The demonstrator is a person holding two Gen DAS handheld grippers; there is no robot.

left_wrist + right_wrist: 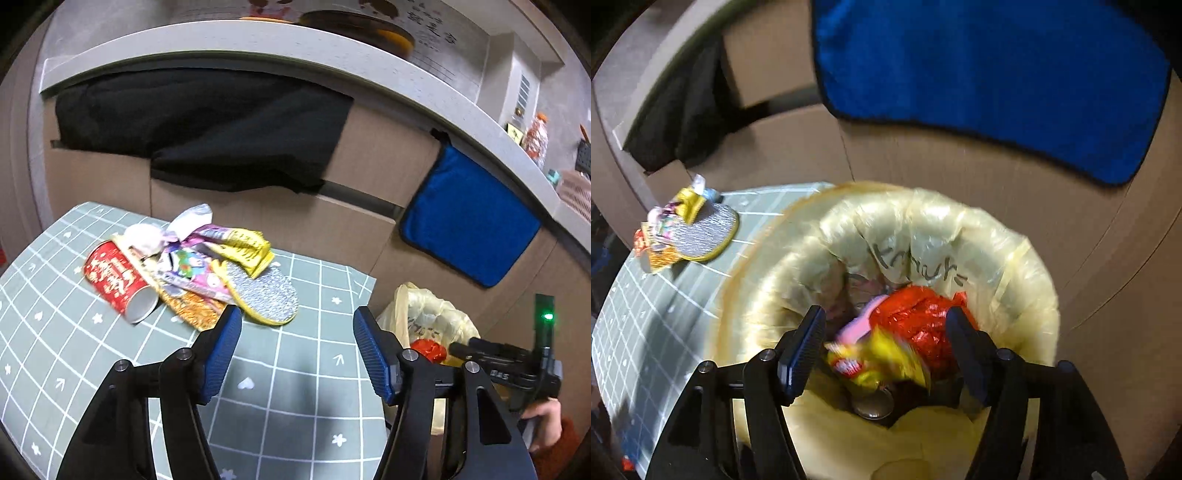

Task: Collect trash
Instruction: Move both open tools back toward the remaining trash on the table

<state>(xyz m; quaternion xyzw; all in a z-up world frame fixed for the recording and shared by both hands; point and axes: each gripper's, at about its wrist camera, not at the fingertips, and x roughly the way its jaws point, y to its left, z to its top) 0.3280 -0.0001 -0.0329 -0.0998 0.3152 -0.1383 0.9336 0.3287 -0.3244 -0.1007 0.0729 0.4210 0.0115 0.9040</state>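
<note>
Right now: a drop-off into the bin looks like the step in hand.
Right gripper (886,350): jaws wide apart, gripping nothing, poised over the trash bin (1027,258) at the centre of the right wrist view.
Yellow wrapper (879,360): blurred, between the open jaws and above the red foil bag (919,317); it seems to be falling in, though I cannot tell for sure.
Left gripper (295,332): jaws wide, empty, above the green grid table mat (295,406).
Remaining trash: red paper cup (118,280), colourful wrappers (195,269) and a silver insole (266,291), heaped left of centre in the left wrist view.
Next move: probably reach to the heap, close on one loose piece and carry it to the bin.
</note>
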